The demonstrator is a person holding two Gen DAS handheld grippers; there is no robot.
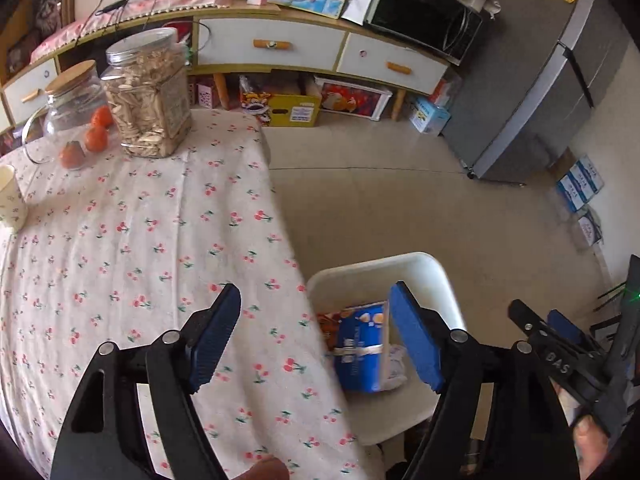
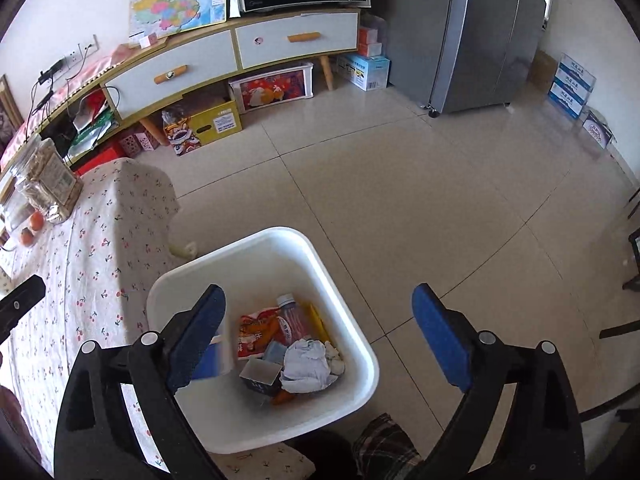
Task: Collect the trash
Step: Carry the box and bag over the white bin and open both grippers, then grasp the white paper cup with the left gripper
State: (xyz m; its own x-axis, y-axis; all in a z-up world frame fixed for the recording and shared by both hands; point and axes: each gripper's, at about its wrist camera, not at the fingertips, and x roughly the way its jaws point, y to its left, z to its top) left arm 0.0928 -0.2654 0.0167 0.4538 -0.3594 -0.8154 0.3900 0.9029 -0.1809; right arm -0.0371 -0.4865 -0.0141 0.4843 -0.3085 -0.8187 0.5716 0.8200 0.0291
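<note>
A white bin (image 2: 280, 236) stands beside the cherry-print table and holds trash: a red snack wrapper (image 2: 256, 332), a pink-labelled bottle (image 2: 294, 320), crumpled white tissue (image 2: 310, 360) and a small grey box (image 2: 260, 374). A blue carton (image 1: 360, 344) lies in the bin (image 1: 380, 264) against its table-side wall; in the right wrist view it is a blurred blue shape (image 2: 212, 356) behind one finger. My right gripper (image 2: 320, 300) hangs open over the bin, nothing between its pads. My left gripper (image 1: 316, 332) is open too, straddling the table edge and the bin, touching nothing.
The table (image 1: 140, 240) carries a jar of seeds (image 1: 148, 92), a glass jar (image 1: 72, 100), oranges (image 1: 96, 136) and a paper cup (image 1: 10, 196). A drawer cabinet (image 2: 240, 52), fridge (image 2: 472, 32) and boxes (image 2: 572, 84) line the walls. Tiled floor (image 2: 420, 200) lies beyond the bin.
</note>
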